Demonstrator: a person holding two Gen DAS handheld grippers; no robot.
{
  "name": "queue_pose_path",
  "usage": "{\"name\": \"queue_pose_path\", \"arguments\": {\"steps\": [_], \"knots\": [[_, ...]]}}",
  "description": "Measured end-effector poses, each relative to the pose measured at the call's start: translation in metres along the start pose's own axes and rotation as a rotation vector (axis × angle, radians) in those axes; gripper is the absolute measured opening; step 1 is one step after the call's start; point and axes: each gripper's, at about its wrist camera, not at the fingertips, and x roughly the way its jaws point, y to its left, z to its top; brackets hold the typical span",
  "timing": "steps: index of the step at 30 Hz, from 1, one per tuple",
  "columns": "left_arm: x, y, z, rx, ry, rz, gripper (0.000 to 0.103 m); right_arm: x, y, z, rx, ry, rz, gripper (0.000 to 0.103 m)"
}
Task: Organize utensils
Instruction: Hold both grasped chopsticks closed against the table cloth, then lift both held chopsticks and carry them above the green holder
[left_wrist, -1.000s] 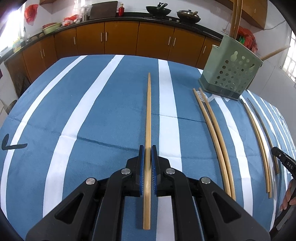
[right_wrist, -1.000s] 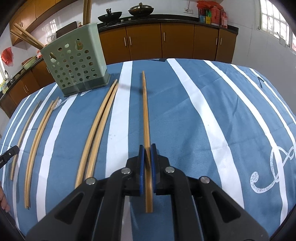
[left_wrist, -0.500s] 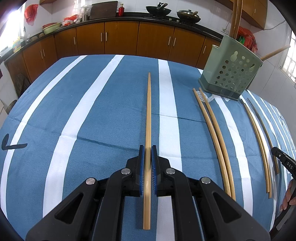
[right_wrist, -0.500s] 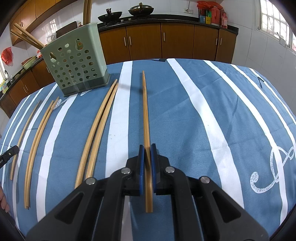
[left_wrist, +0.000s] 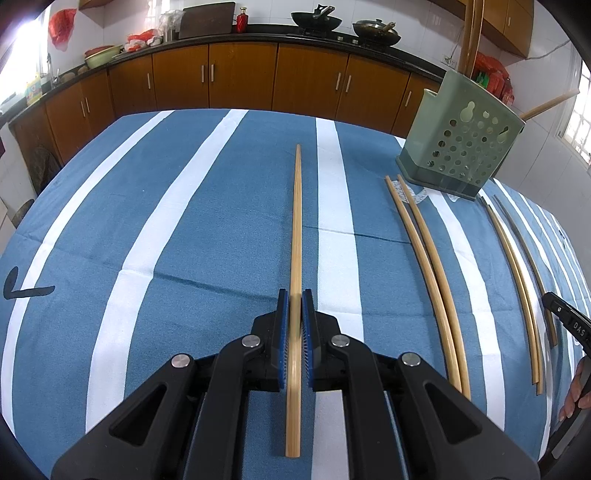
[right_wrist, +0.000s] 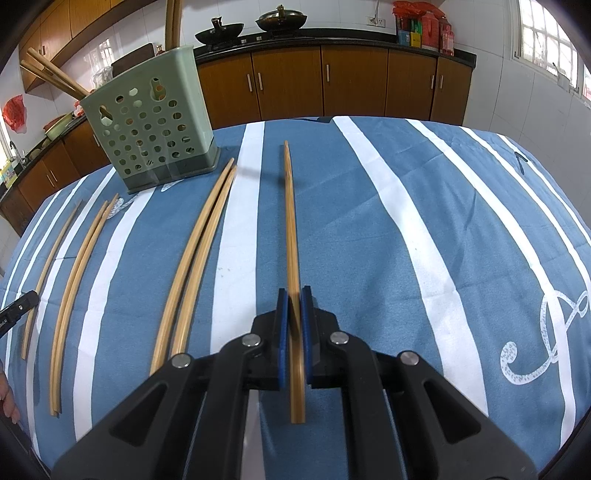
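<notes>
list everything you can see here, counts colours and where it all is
held chopsticks: 2, light bamboo, one clamped in the left hand-held gripper, one in the right hand-held gripper
loose chopsticks: two pairs plus one darker single, bamboo, lying on the cloth between the two grippers
utensil holder: 1, pale green with round holes, standing at the far edge of the table, chopsticks already sticking out of it
tablecloth: 1, blue with white stripes, covering the table
cabinets: brown wood, along the back wall under a dark counter
woks: 2, black, on the counter
left hand-held gripper: black, blue pads, shut on a chopstick
right hand-held gripper: black, blue pads, shut on a chopstick
</notes>
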Motion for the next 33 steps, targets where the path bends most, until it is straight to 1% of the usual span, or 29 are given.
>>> {"name": "queue_pose_path", "arguments": {"steps": [11, 13, 17, 22, 28, 30, 33], "knots": [[0.0, -0.001, -0.001, 0.004, 0.0, 0.0, 0.009, -0.001, 0.001, -0.002, 0.0, 0.0, 0.002, 0.008], [-0.004, -0.005, -0.006, 0.047, 0.002, 0.019, 0.009, -0.005, 0.002, -0.007, -0.012, 0.002, 0.007, 0.008], [-0.01, -0.009, -0.015, 0.091, -0.004, 0.027, 0.009, -0.009, -0.003, -0.012, 0.004, 0.002, 0.04, 0.008], [-0.012, -0.011, -0.019, 0.11, -0.016, 0.043, 0.008, -0.01, -0.003, -0.013, 0.002, 0.001, 0.038, 0.008], [-0.012, -0.006, -0.016, 0.09, -0.009, 0.009, 0.007, -0.012, -0.008, -0.013, 0.026, -0.004, 0.063, 0.008], [-0.016, -0.002, -0.012, 0.054, -0.002, -0.029, 0.007, -0.019, -0.01, -0.011, 0.041, -0.026, 0.074, 0.008], [-0.033, 0.001, -0.001, 0.038, -0.06, -0.047, 0.007, -0.036, -0.014, -0.003, 0.054, -0.078, 0.084, 0.008]]}}
